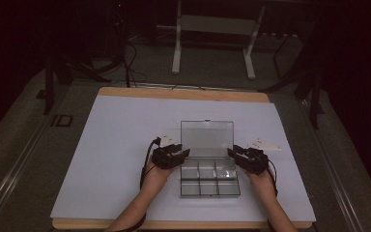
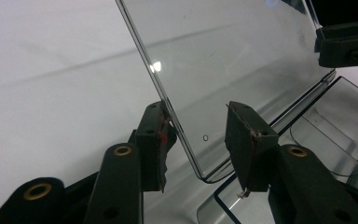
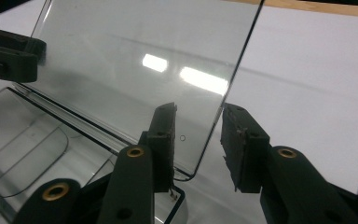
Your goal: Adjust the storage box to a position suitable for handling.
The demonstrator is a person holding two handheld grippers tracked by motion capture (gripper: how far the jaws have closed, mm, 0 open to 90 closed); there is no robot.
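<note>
Clear plastic compartment box (image 1: 209, 181) sits centred on white bench (image 1: 101, 159), hinged transparent lid (image 1: 207, 137) upright. Left tool (image 1: 178, 155) and right tool (image 1: 236, 155) straddle opposite lid edges, jaws part-open, gripping nothing; presumably steadying it.

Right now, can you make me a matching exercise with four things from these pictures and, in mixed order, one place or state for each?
Things:
1. lid
2. left gripper
3. right gripper
4. sheet

Places or states:
A. white, covers the table top under the box
B. open, by the lid's left edge
C. clear, swung open behind the compartments
D. open, by the lid's right edge

Pairs: 1-C, 2-B, 3-D, 4-A
</note>
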